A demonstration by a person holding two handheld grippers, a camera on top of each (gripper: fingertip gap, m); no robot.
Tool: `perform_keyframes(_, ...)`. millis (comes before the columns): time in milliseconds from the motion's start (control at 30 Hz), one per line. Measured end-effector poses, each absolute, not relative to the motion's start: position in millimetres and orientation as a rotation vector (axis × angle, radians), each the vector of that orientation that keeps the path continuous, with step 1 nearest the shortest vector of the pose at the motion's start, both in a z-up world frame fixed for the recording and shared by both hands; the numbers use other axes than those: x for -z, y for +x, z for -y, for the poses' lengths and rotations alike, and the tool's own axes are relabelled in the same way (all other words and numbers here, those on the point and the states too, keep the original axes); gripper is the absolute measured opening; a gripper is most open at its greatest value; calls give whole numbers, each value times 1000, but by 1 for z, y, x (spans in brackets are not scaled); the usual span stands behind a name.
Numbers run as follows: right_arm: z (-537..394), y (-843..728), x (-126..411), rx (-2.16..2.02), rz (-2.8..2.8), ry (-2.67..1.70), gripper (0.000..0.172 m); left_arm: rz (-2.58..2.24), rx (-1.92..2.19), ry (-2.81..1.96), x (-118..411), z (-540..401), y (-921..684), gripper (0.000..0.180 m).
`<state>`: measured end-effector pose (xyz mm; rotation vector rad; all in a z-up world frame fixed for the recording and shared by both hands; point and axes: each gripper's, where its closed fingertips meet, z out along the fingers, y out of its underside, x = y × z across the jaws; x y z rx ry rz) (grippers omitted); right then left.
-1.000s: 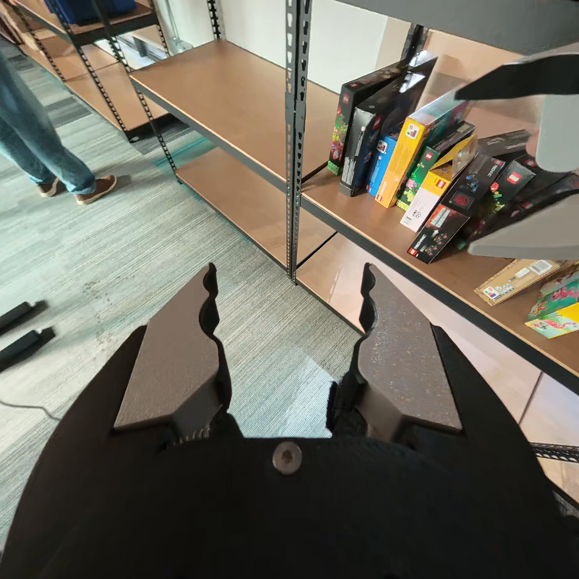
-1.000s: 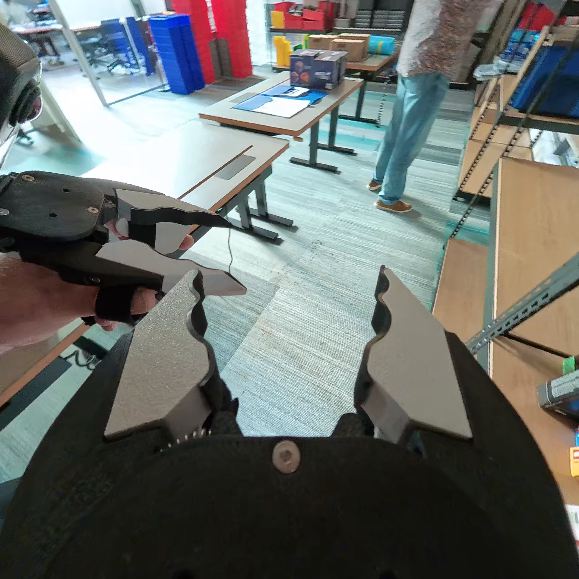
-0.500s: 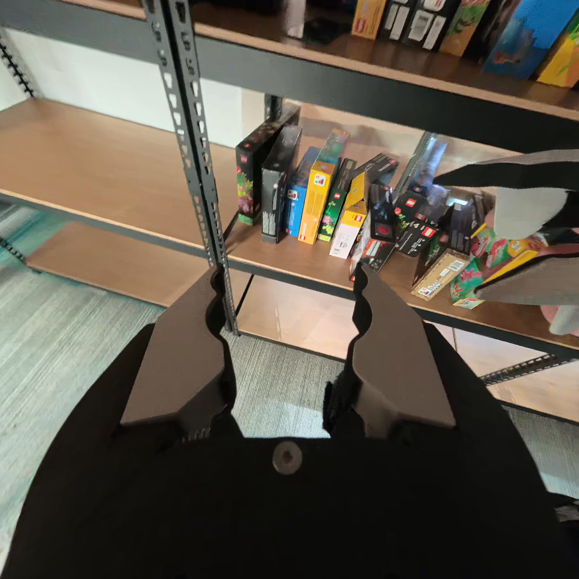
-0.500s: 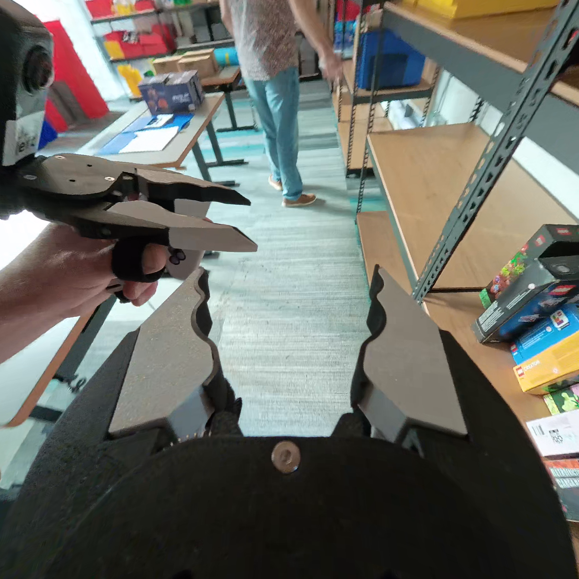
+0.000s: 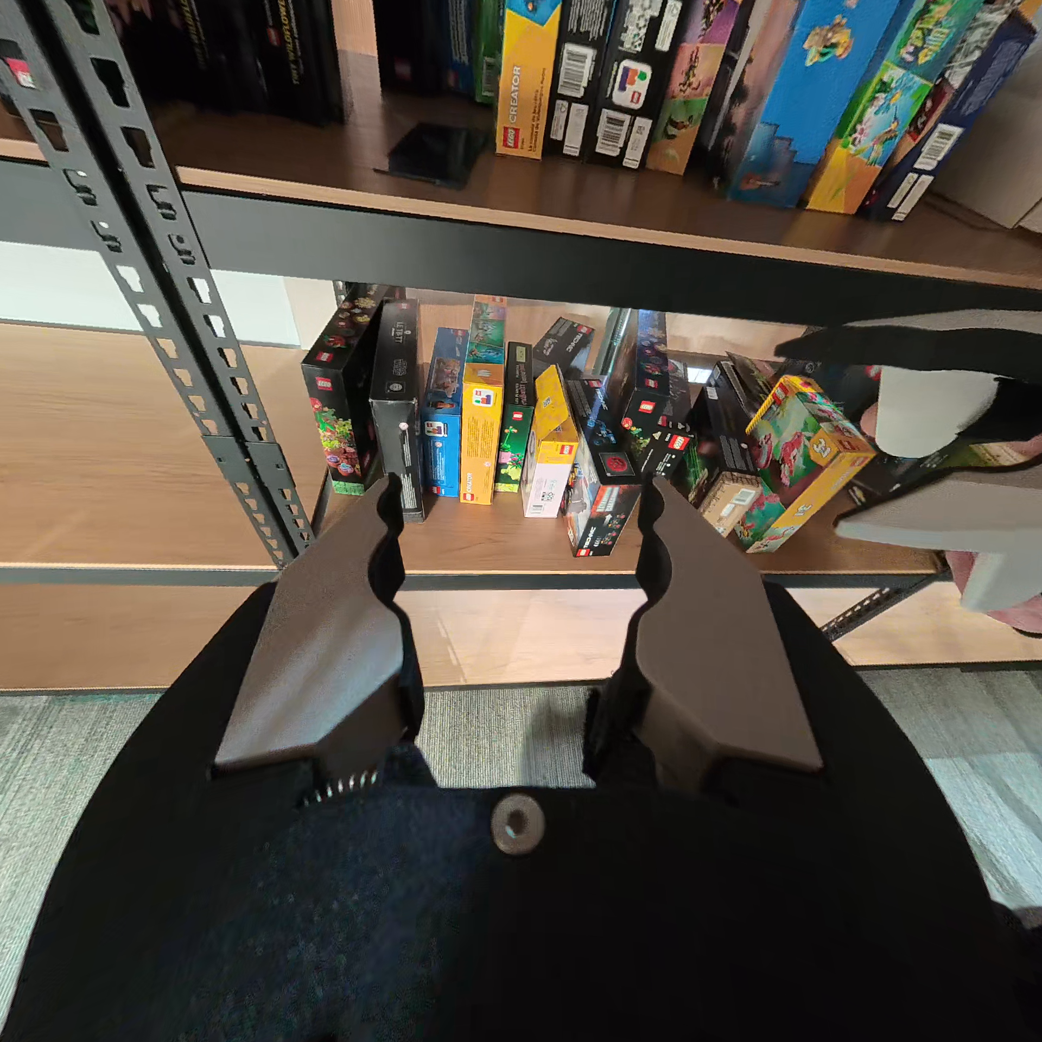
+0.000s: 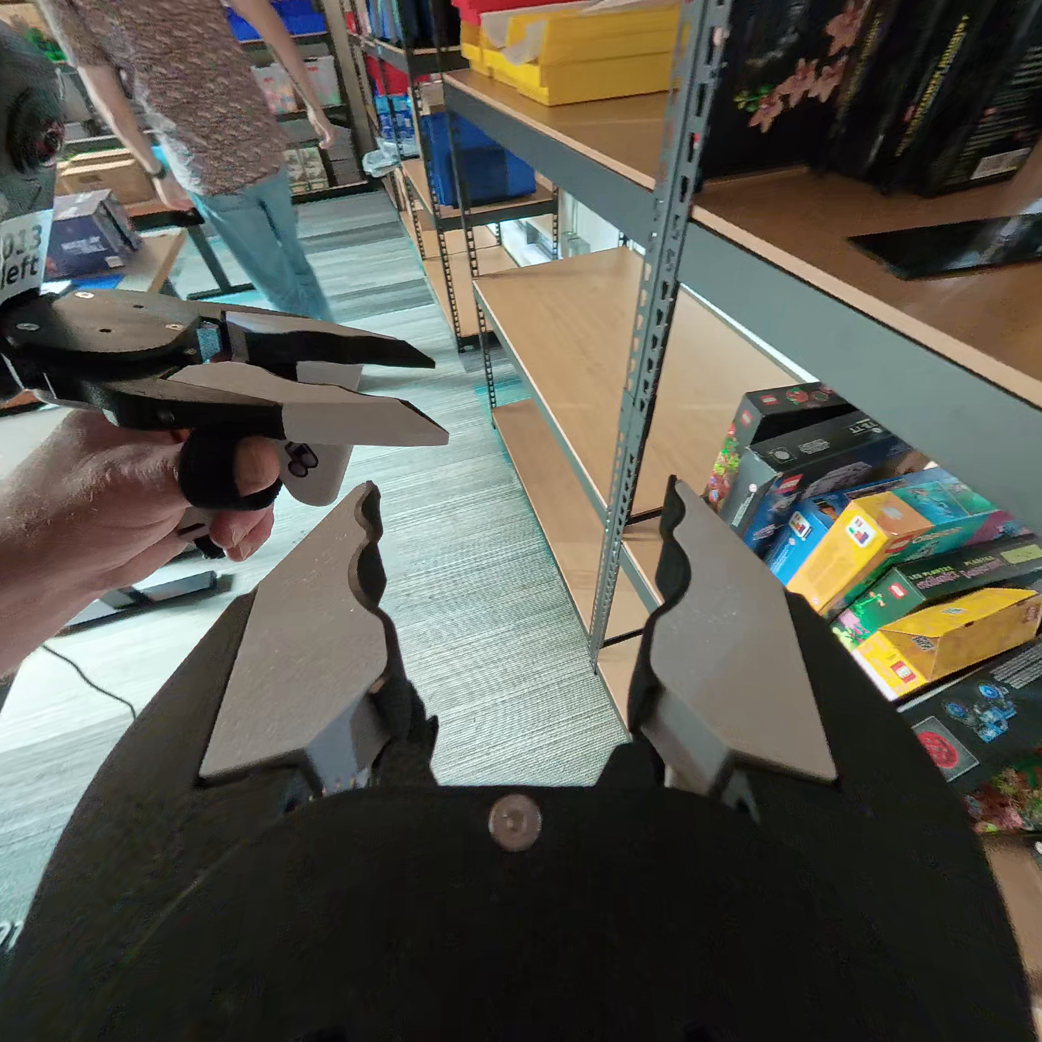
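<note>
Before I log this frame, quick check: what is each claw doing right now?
Left claw: open, holding nothing, facing the boxes on the shelf.
Right claw: open, holding nothing.

Printed toy boxes [image 5: 482, 434], wording withheld

Right tongs [image 6: 519, 496] wide open, nothing between the pads, above grey carpet [image 6: 479, 592]. Left tongs [image 6: 434, 394], hand-held, also open, at left. Toy boxes [image 6: 879, 541] on wooden shelf [image 6: 592, 361] at right. Person [image 6: 225, 141] stands far left.
</note>
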<state>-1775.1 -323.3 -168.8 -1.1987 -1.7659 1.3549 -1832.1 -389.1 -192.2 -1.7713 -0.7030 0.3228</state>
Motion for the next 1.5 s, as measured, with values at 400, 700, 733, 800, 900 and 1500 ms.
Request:
perform_keyframes(400,237,-1932,112,-1474,1607,-1097,94,477,-431,-1720,80,274,-1977,90)
perform_keyframes(700,152,-1953,87,-1417,1449,-1123,90,312,-375,-1753,48,112,-2049,103)
perform_keyframes(733,147,-1950,88,-1411,1430,-1137,90,303,-394,-1757,48,98,-2057,105)
perform_keyframes(800,138,-1945,93,-1399,1399,-1170,90,308,-433,-1760,49,74,-2078,109)
perform_keyframes(900,135,-1940,105,-1387,1390,-1235,90,333,-396,-1803,61,45,-2103,112)
perform_keyframes(1500,155,-1894,121,-1229,1180,-1461,74,202,-103,-1844,77,13,-2127,66)
